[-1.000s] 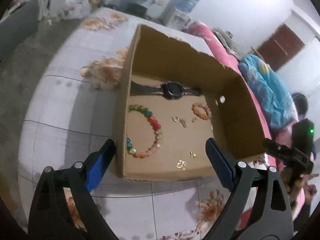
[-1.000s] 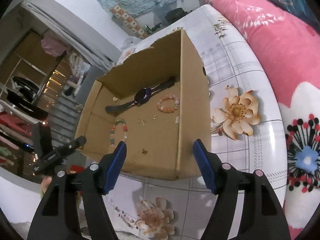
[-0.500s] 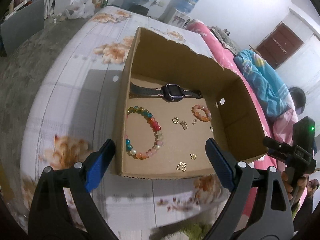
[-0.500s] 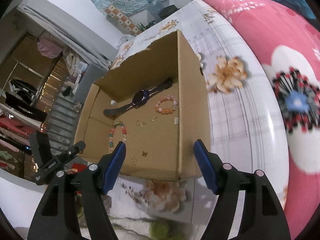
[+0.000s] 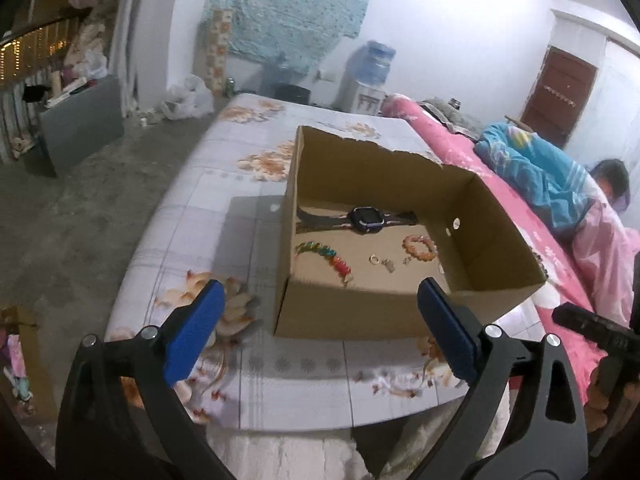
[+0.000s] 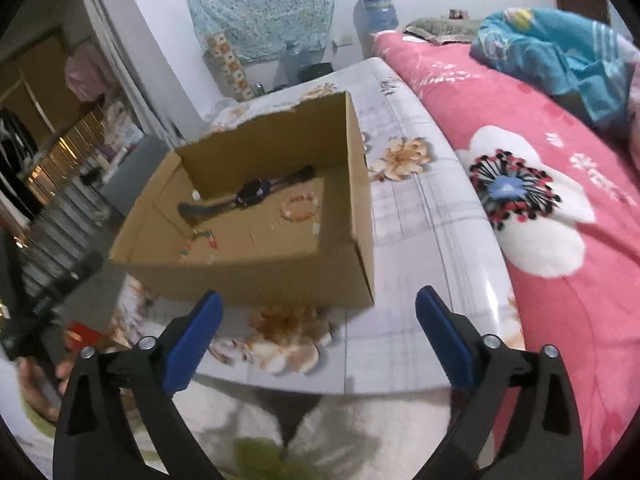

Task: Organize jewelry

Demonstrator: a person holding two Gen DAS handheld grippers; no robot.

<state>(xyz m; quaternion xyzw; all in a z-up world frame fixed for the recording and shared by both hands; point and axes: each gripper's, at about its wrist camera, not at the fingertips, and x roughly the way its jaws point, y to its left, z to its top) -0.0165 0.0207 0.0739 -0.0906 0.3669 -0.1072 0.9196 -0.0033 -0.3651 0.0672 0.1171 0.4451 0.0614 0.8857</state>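
Here the left gripper (image 5: 316, 334) and right gripper (image 6: 318, 332) hang short of the cardboard box (image 5: 348, 312), fingers spreading wider with nothing between; watch (image 5: 364, 219) and bead bracelets (image 5: 419, 247) lie inside.

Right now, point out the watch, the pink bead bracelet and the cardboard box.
watch (image 5: 365, 219), left wrist view, on its dark face.
pink bead bracelet (image 5: 425, 255), left wrist view, on the near beads of the ring.
cardboard box (image 5: 344, 310), left wrist view, on its near outer wall.
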